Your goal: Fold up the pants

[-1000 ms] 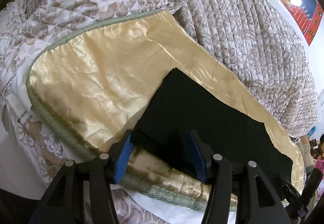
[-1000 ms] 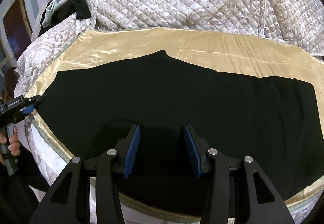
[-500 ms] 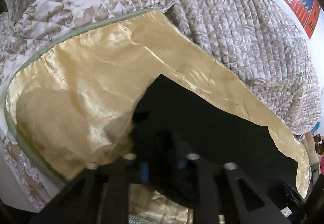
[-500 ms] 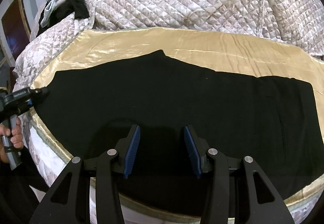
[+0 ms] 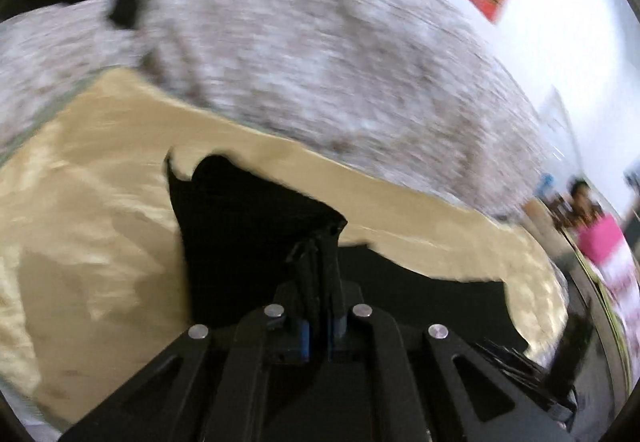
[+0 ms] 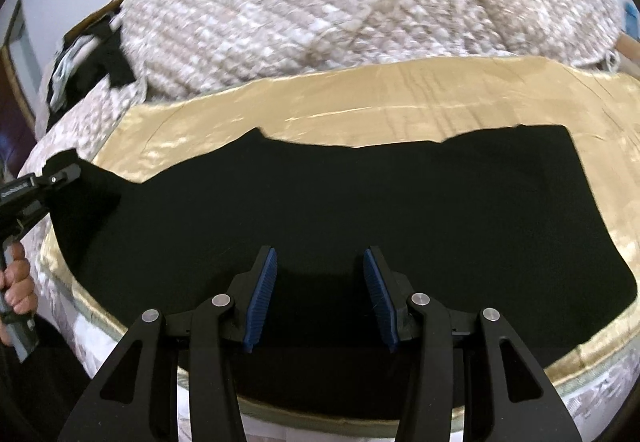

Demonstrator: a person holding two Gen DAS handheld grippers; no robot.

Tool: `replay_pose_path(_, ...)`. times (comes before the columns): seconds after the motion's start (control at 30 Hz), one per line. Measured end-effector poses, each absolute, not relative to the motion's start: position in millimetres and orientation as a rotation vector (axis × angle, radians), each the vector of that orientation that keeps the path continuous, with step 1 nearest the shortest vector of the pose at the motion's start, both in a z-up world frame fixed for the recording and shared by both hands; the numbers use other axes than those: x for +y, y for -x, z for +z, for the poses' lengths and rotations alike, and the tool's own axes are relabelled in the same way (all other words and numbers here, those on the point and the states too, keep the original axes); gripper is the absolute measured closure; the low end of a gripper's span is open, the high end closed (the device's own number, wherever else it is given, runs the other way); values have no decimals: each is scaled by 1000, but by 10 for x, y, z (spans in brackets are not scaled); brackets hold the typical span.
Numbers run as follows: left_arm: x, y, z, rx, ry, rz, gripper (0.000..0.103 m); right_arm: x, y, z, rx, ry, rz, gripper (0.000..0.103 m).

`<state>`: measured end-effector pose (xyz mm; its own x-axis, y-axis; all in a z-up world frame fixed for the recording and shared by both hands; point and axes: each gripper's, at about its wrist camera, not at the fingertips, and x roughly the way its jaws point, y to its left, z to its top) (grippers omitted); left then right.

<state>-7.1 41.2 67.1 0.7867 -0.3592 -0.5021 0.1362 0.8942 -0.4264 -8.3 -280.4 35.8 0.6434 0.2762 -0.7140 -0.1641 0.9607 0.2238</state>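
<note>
Black pants (image 6: 360,202) lie spread lengthwise on a gold satin cloth (image 6: 400,102) on a bed. My left gripper (image 5: 318,242) is shut on one end of the pants (image 5: 248,226) and holds that end lifted off the cloth; the view is blurred by motion. It also shows at the far left of the right wrist view (image 6: 60,174), pinching the pants' left end. My right gripper (image 6: 320,270) is open, its blue pads (image 6: 262,294) apart, hovering over the near edge of the pants at their middle.
A quilted floral bedcover (image 6: 340,2) is heaped behind the gold cloth. Dark clothes (image 6: 88,54) lie at the back left. The bed's green-trimmed edge (image 6: 320,416) runs close under my right gripper. A person in pink (image 5: 600,234) is at the far right.
My left gripper closed on the pants' end and lifted it up and inward. My right gripper stayed open over the pants' near edge.
</note>
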Motion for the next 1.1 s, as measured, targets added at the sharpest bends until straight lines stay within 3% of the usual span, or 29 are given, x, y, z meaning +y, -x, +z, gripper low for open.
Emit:
replay_pose_path(0.27, -692, -101, 188, 800, 219, -510, 97, -3104, 69, 374, 837, -225, 183, 57)
replay_pose_path(0.57, -715, -15, 80, 845, 212, -569, 96, -3127, 44, 342, 850, -247, 200, 57)
replay_pose_path(0.63, -664, 59, 99, 874, 236, -633, 89, -3094, 39, 337, 854, -256, 227, 57)
replay_pose_path(0.7, -611, 158, 179, 870, 238, -681, 75, -3062, 46, 340, 853, -262, 249, 57)
replay_pose_path(0.8, -445, 245, 370, 810, 229, -663, 67, -3012, 18, 327, 867, -304, 312, 57)
replay_pose_path(1.1, 225, -334, 378, 770, 183, -271, 64, -2506, -345, 202, 979, -307, 518, 57)
